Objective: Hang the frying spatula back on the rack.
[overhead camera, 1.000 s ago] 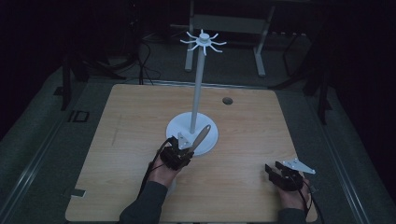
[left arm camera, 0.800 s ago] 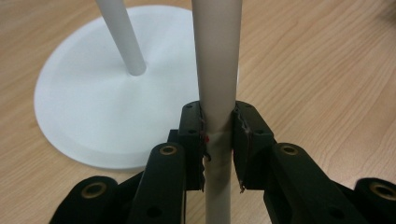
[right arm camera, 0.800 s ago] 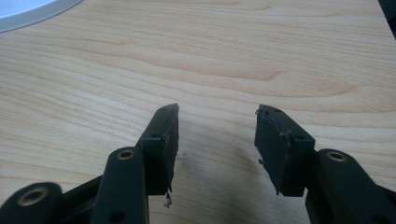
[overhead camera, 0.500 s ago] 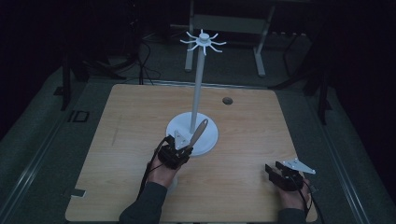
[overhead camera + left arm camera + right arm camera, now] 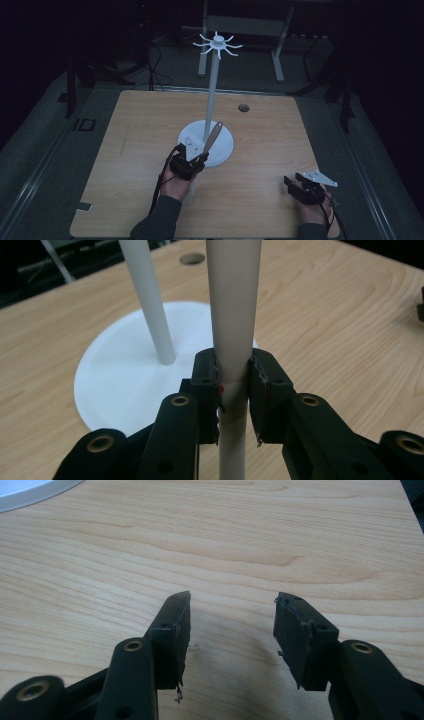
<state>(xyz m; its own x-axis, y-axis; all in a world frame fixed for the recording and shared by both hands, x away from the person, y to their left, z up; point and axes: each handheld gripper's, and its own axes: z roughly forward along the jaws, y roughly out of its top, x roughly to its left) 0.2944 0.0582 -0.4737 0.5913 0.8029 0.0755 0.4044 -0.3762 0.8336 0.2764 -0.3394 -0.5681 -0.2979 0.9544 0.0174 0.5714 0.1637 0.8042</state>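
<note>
Pale wood table [image 5: 130, 150] fills the scene, a small round hole [image 5: 243, 107] toward its 1 o'clock corner. At centre stands a white stand [image 5: 215, 85], a round base with a tall pole and hooks on top. At 6 o'clock of the base, the left gripper [image 5: 192, 159] is clamped on a pale utensil handle [image 5: 232, 315], which tilts toward 1 o'clock. At 4 o'clock, the right gripper [image 5: 232, 630] rests with jaws wide apart, holding nothing.
</note>
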